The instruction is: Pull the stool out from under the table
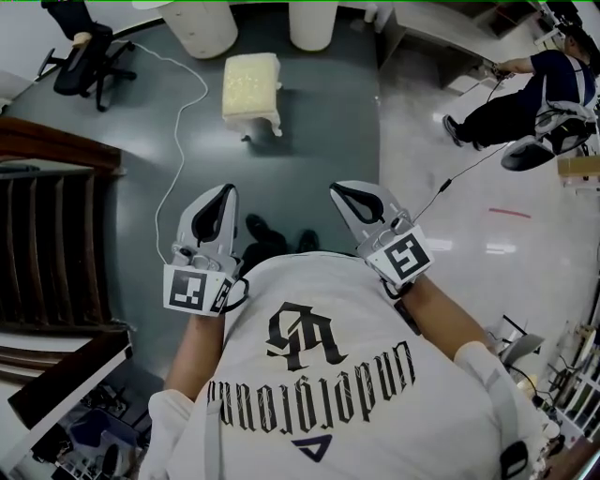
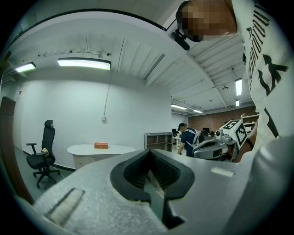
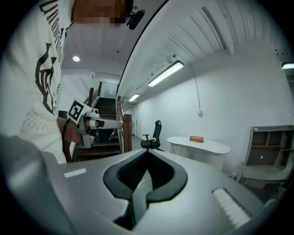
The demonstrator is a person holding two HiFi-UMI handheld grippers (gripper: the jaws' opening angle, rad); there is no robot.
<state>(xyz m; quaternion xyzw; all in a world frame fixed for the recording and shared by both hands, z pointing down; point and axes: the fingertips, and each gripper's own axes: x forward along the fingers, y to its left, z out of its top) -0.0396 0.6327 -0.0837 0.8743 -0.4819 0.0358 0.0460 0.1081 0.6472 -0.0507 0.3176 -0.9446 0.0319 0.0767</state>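
**Jaws closed, stool standing clear**

The left gripper (image 1: 223,192) and right gripper (image 1: 341,190) both grip nothing. The stool (image 1: 251,86), a cream cushioned top on white legs, stands on the grey floor (image 1: 309,141) ahead, just before the white bench (image 1: 199,26).

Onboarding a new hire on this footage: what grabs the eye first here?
Both tools, held out front shut and empty: left tool and right tool. Ahead of them a cream stool stands on the dark floor; a dark wooden staircase fills the left edge.
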